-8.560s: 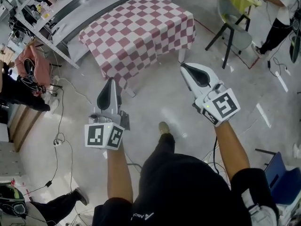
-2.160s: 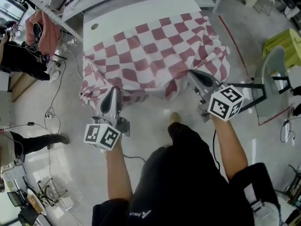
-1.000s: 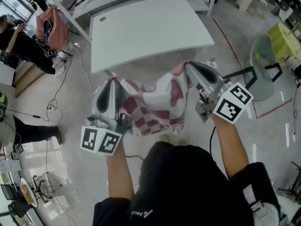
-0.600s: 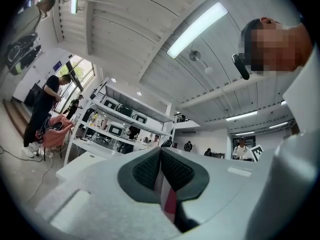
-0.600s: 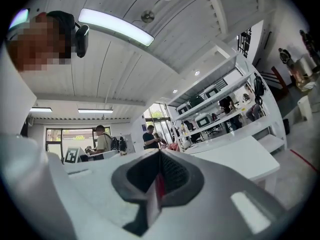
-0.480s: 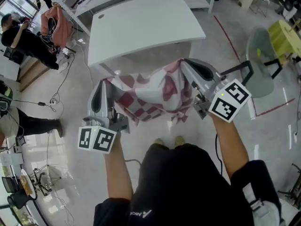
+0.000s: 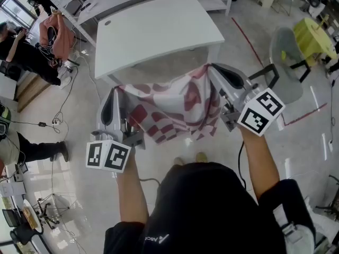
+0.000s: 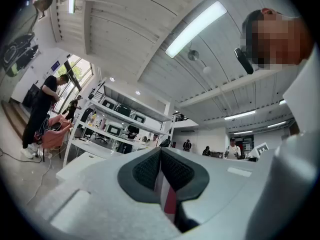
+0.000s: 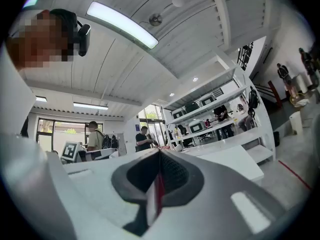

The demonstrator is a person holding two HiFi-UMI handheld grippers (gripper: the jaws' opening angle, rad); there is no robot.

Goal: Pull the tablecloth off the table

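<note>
White table [image 7: 153, 30], crumpled checkered tablecloth [image 7: 175, 107]

Both bare forearms reach forward, the left forearm [image 7: 128, 192] nearly straight ahead, the right forearm [image 7: 255, 160] angled slightly outward. The left gripper [image 7: 117, 92] and the right gripper [image 7: 213, 69] are held apart at about the same height, noses pointing away from the body, marker cubes toward the person. Each has its jaws pressed together on a fold of the checked tablecloth [image 7: 169, 107].
</note>
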